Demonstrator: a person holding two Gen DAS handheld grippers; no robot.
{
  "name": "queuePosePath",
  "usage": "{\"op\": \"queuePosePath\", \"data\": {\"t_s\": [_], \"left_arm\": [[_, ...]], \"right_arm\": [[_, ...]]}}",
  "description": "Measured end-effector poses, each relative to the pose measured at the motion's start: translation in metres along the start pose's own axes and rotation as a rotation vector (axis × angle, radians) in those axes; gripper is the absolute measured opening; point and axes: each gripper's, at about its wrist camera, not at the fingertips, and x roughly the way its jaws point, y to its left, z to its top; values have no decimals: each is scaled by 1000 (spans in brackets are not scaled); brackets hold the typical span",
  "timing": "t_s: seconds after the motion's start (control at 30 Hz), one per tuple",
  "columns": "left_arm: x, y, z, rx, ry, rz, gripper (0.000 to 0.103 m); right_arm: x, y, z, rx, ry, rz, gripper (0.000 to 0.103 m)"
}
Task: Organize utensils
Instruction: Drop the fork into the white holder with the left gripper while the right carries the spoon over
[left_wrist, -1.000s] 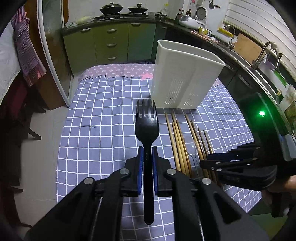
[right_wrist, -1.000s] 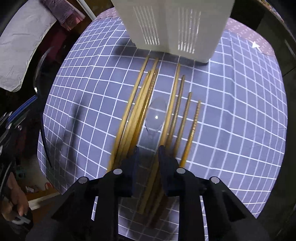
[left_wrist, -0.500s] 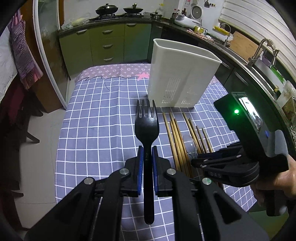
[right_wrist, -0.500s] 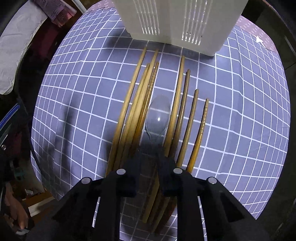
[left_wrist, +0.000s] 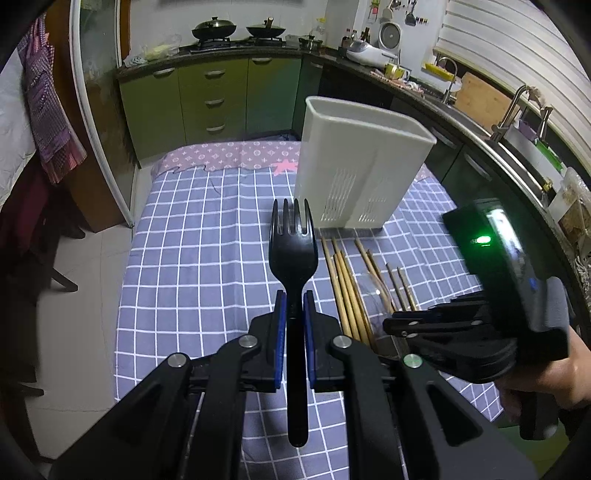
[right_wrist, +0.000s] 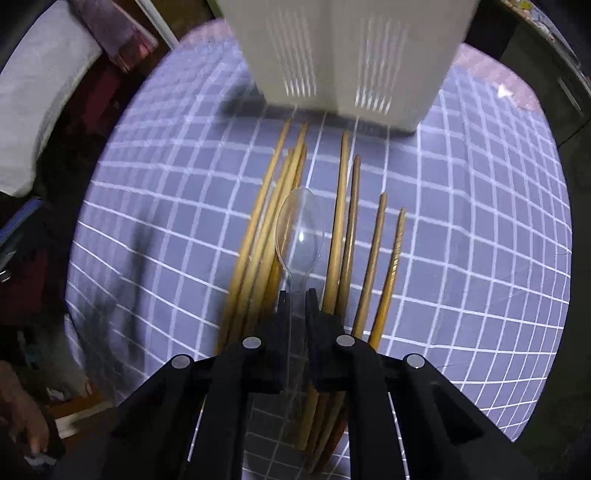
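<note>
Fingers of left gripper (left_wrist: 294, 295) clamp black fork (left_wrist: 293, 251), raised over checked worktop (left_wrist: 184, 266). Right gripper (right_wrist: 297, 295) fingers pinch clear spoon (right_wrist: 299, 229) handle above chopsticks (right_wrist: 343, 229), near white holder (left_wrist: 354, 170).

The right hand-held gripper (right_wrist: 298, 295) has clamped the clear spoon (right_wrist: 300, 230).

Gripper (right_wrist: 297, 295): clamps the clear spoon (right_wrist: 300, 230) by its handle
Chopsticks (right_wrist: 343, 225): lie on either side, on checked cloth (right_wrist: 461, 229)
Holder (right_wrist: 347, 55): white, beyond the chopstick tips
</note>
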Motion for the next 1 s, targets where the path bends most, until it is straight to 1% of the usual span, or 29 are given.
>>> {"op": "queuePosePath", "data": {"t_s": [0.13,0.27,0.43,0.53,0.57,0.63,0.7,0.77,0.83,0.93,1.0], "left_arm": [[-10,0,13,-11,-46,-25,9],[-26,-7,38,-11,-126,-48,9],[-51,-30,88,22,-296,-65,9],[-57,-44,117,38,-404,-69,9],[-57,-48,126,41,-436,-66,9],[-50,-54,146,38,-501,-65,9],[-39,-58,160,25,-541,-54,9],[-24,-61,171,20,-554,-31,9],[-2,-61,182,7,-549,-19,9],[25,-61,184,-6,-540,-7,9],[36,-59,182,-9,-545,-3,9]], "right_arm": [[-33,-8,-10,6,-105,74,9],[-69,-18,-22,17,-226,156,9],[-106,-39,-34,36,-336,220,9],[-117,-52,-41,46,-370,241,9],[-121,-58,-43,50,-377,253,9],[-125,-63,-47,49,-396,249,9],[-129,-68,-53,48,-405,258,9],[-130,-73,-56,49,-413,266,9],[-134,-79,-60,51,-421,274,9],[-141,-88,-66,51,-441,276,9],[-145,-90,-67,51,-454,279,9]]}}
